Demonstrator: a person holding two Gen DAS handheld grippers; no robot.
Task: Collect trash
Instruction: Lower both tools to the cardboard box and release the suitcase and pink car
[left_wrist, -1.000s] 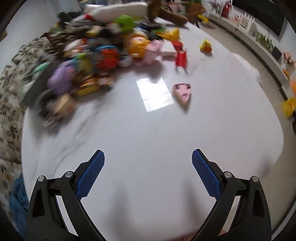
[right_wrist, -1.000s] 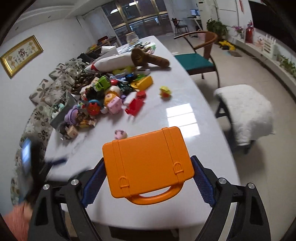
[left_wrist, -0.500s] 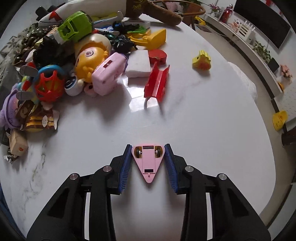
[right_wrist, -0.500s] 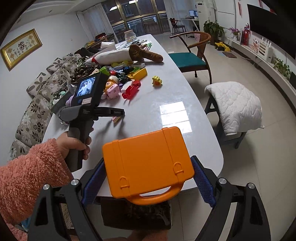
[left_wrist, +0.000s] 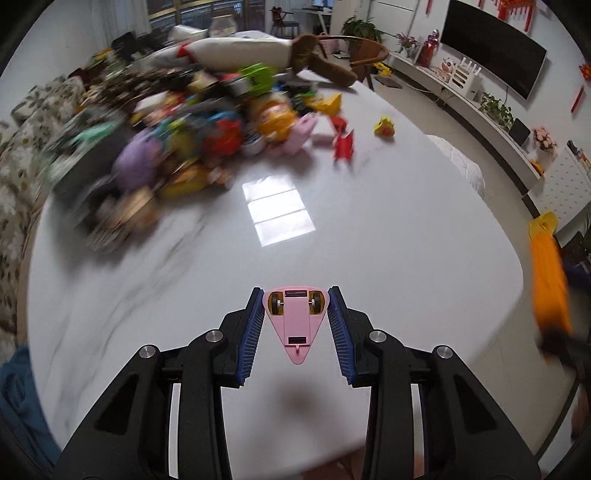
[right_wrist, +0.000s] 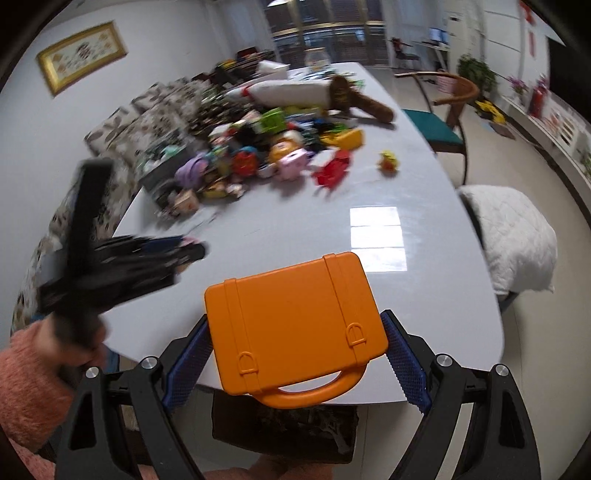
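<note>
Pink wedge-shaped toy car (left_wrist: 295, 321), underside up with two small wheels showing, sits pinched at its wide end between the left gripper (left_wrist: 295, 325) pads, lifted over the white table (left_wrist: 369, 229). It looks light, rigid and smooth, likely slippery. The right gripper (right_wrist: 295, 354), jaws spread wide, clasps an orange toy case (right_wrist: 295, 328).

Pink toy car held above the table

A pink wheeled toy (left_wrist: 295, 321) is clamped underside-up by the left gripper (left_wrist: 295, 328) over the white table (left_wrist: 406, 258).

1 pink toy car (left_wrist: 295, 321), 1 orange case (right_wrist: 295, 328), 1 white table (left_wrist: 406, 240), 1 toy pile (left_wrist: 207, 133).
</note>
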